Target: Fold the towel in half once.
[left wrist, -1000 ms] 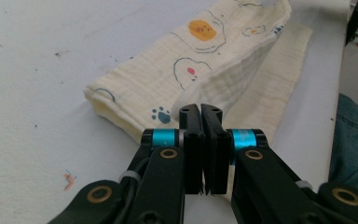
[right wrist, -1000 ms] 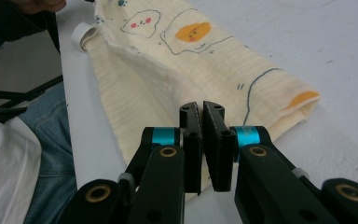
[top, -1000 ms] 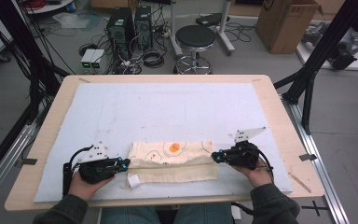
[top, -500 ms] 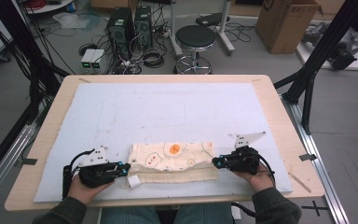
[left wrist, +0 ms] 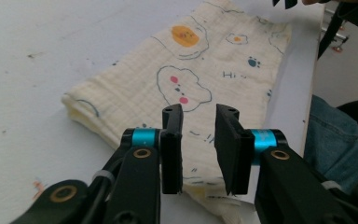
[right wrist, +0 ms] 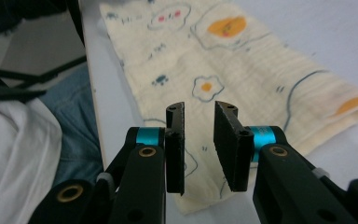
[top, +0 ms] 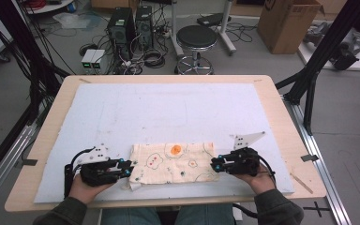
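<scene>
Both grippers' fingers, left (top: 127,168) and right (top: 214,164), have just been opening, spread empty at the folded printed cloth's (top: 171,161) ends

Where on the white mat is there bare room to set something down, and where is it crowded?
The white mat is bare from the folded cloth to its far edge, and in the strips outside each hand. It is crowded along the near edge: the left gripper and right gripper flank the cloth's two ends, jaws just opened with nothing between them.
</scene>
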Available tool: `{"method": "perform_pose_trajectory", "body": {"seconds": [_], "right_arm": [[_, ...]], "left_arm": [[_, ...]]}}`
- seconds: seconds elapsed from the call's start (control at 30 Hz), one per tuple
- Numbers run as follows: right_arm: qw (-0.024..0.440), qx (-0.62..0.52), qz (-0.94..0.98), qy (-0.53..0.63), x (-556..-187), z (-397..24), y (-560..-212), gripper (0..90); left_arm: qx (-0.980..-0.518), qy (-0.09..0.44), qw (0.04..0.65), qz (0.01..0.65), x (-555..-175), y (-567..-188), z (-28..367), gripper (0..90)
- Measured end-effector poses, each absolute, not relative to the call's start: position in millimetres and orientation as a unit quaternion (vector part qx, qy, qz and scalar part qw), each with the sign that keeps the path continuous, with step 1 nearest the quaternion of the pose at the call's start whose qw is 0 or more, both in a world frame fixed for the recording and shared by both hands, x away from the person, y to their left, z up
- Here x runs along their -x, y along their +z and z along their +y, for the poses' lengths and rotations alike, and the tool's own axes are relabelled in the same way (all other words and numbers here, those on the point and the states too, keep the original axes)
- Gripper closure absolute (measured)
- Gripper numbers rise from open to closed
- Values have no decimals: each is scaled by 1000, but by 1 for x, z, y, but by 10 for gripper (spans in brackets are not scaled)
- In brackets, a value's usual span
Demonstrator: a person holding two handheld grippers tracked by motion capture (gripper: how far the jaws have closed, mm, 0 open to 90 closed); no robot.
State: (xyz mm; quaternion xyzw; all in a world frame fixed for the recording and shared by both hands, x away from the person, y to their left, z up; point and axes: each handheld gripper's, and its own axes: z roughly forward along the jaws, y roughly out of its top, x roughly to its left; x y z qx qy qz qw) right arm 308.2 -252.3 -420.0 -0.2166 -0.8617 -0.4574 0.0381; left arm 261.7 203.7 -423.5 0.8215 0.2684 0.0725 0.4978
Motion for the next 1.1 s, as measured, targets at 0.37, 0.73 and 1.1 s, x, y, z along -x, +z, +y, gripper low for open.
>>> {"method": "perform_pose_trajectory", "body": {"seconds": [0.37, 0.73, 1.1], "right_arm": [[36, 193, -892, -408, -305, -245, -439, 751], [25, 187, -896, -402, -299, -247, -440, 703], [-30, 245, -870, -427, -342, -249, -413, 647]], "left_arm": [[-858, 53, 439, 261, -262, -443, 197, 758], [-854, 57, 444, 266, -261, -439, 200, 711], [-797, 102, 487, 344, -305, -421, 207, 598]]}}
